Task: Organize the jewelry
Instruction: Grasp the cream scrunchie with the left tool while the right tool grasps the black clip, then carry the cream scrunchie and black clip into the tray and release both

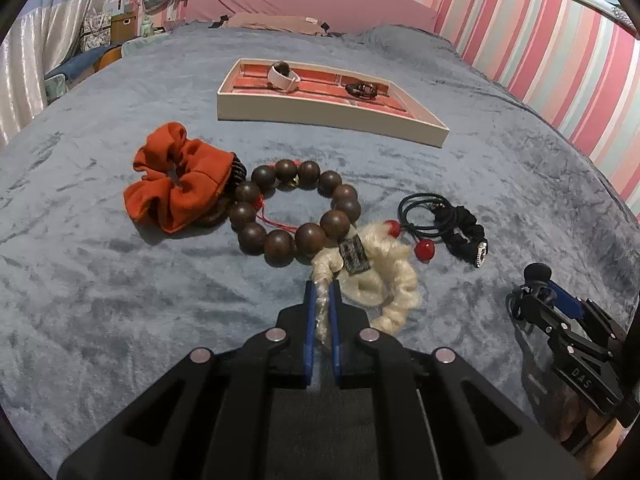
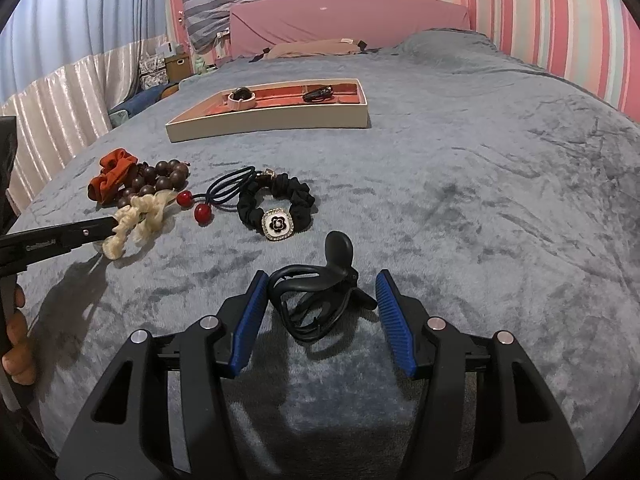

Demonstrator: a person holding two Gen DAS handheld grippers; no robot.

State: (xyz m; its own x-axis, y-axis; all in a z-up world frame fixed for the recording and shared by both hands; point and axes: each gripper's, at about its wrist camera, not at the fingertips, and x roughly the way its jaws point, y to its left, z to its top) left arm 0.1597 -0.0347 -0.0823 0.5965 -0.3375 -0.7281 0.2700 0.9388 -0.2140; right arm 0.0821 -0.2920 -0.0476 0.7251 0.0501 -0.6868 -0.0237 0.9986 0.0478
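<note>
My left gripper [image 1: 321, 286] is shut on one end of a cream scrunchie [image 1: 376, 276], which lies on the grey-blue blanket [image 1: 100, 280] with a dark tag on it. Beyond it lie a wooden bead bracelet [image 1: 308, 236] and an orange scrunchie [image 1: 176, 188]. My right gripper [image 2: 322, 276] is closed halfway around a black hair claw clip [image 2: 316, 296], with both blue pads touching its sides. The clip rests on the blanket. A cream tray [image 1: 320, 114] with a red lining sits farther back, holding a white bangle [image 1: 284, 76] and a dark band [image 1: 362, 90].
Black hair ties with red beads [image 2: 224, 192] and a black scrunchie with a flower charm [image 2: 276, 204] lie between the two grippers. A pink headboard [image 2: 348, 20] and a striped wall [image 1: 560, 80] border the bed. A hand [image 2: 18, 344] shows at the left edge.
</note>
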